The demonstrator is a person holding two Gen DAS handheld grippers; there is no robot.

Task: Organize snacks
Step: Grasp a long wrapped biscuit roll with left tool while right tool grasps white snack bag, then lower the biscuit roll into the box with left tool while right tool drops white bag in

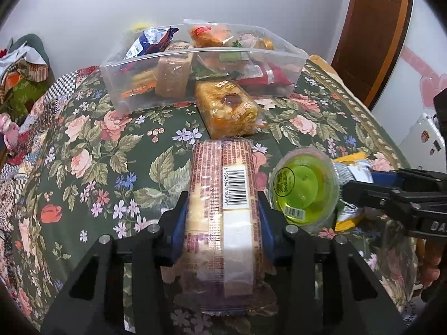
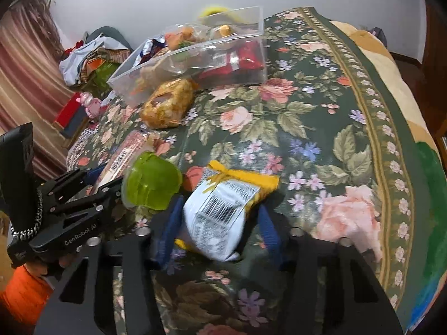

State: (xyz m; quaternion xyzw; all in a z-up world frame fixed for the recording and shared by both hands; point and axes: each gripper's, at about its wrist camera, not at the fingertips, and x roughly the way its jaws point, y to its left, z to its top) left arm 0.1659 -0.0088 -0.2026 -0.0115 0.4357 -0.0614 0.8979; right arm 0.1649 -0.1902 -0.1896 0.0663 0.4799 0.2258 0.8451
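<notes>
My left gripper is shut on a long pink-brown wrapped cake pack with a barcode, on the floral cloth. It also shows in the right wrist view. My right gripper has its blue pads on both sides of a white and yellow snack bag; whether they grip it is unclear. A green jelly cup lies between the two packs, also seen in the right wrist view. A clear bin full of snacks stands at the back. A golden pastry pack lies in front of it.
The floral tablecloth covers the surface. Its edge runs along the right side. Clothes are piled on a chair at the far left. A wooden door is at the back right.
</notes>
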